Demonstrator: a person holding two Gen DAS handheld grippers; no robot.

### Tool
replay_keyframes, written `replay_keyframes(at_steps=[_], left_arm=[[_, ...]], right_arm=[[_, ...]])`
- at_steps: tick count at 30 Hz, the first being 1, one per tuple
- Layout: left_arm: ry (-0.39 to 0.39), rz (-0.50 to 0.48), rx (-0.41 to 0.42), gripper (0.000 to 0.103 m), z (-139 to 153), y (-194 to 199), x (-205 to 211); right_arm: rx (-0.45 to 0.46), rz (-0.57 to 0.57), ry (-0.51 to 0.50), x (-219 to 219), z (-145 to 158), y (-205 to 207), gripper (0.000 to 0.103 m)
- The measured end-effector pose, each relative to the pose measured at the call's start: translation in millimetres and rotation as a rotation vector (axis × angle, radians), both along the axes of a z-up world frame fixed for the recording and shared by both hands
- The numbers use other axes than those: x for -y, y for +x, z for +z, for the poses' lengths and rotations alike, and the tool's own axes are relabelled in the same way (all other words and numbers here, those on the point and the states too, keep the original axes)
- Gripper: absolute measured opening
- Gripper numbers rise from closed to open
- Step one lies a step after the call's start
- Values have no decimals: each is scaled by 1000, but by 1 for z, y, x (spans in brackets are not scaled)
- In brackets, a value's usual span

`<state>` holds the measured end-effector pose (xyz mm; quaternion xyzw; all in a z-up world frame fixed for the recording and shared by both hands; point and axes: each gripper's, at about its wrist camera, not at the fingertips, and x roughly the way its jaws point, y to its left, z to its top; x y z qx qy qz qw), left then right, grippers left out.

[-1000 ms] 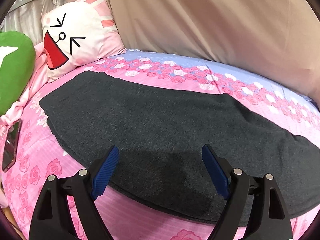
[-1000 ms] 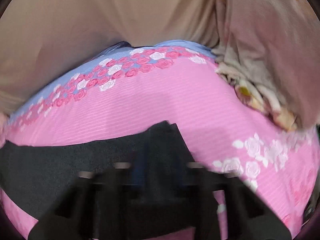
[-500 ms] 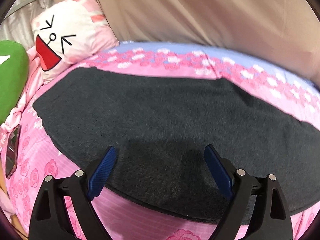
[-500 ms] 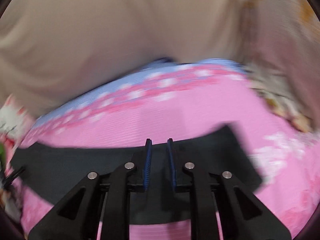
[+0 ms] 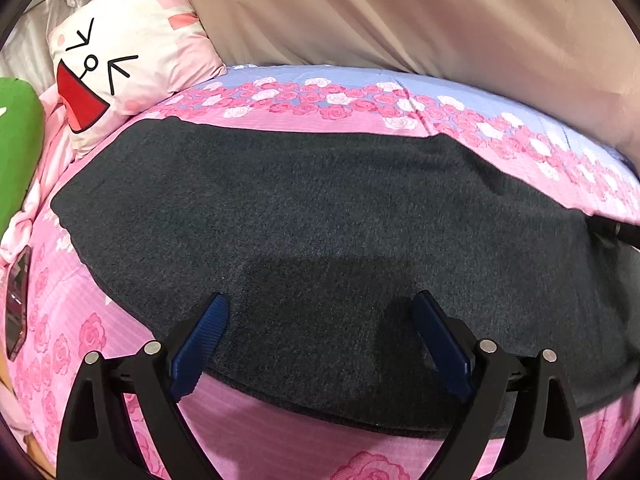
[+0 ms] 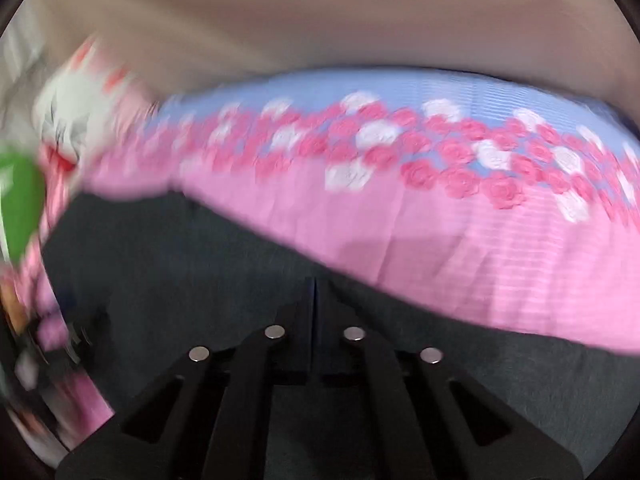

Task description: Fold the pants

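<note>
From the left wrist view, the dark charcoal knitted pants (image 5: 320, 232) lie flat across the bed with its pink rose-printed sheet (image 5: 260, 436), stretched lengthwise from near the pillow end towards the right edge of the bed; their near hem lies just inside the bed's near edge; the left gripper (image 5: 320, 344) hangs over that near hem with its jaws spread wide and nothing between the blue ribbed pads (image 5: 198, 346); a white and pink cartoon-face pillow (image 5: 120, 60) leans at the far left corner of the bed, a green plush cushion (image 5: 18, 148) sits beside it at the left edge, and a dark flat phone (image 5: 18, 308) lies on the sheet near that edge; a beige curtain (image 5: 400, 20) hangs behind the far edge.

From the right wrist view, much blurred, the right gripper (image 6: 314, 292) has its jaws pressed together over the pants (image 6: 180, 280); whether cloth is pinched between them I cannot tell; the rose sheet (image 6: 480, 240) runs beyond.
</note>
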<state>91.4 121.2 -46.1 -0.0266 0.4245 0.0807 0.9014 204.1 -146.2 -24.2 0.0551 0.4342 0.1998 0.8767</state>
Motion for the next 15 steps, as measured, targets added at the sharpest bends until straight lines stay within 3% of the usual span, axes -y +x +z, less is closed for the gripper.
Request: replay_keyframes(at_steps=[2, 4, 6, 9, 10, 12, 15], left_arm=[[-13, 4, 16, 91, 2, -2, -1], [-22, 1, 21, 91, 2, -3, -3], [-34, -1, 25, 91, 3, -3, -4], [-49, -4, 32, 91, 3, -5, -5], [-49, -4, 32, 91, 3, -4, -5], [-45, -5, 32, 91, 3, -4, -5], [-40, -5, 30, 91, 2, -3, -4]], right_arm=[[-11, 130, 25, -35, 3, -4, 6], [-9, 253, -42, -85, -8, 2, 3], [-9, 220, -156, -107, -25, 27, 0], [50, 57, -141, -96, -13, 60, 1], [43, 41, -85, -93, -8, 61, 7], [15, 118, -4, -96, -3, 53, 6], [17, 189, -148, -116, -25, 46, 1]])
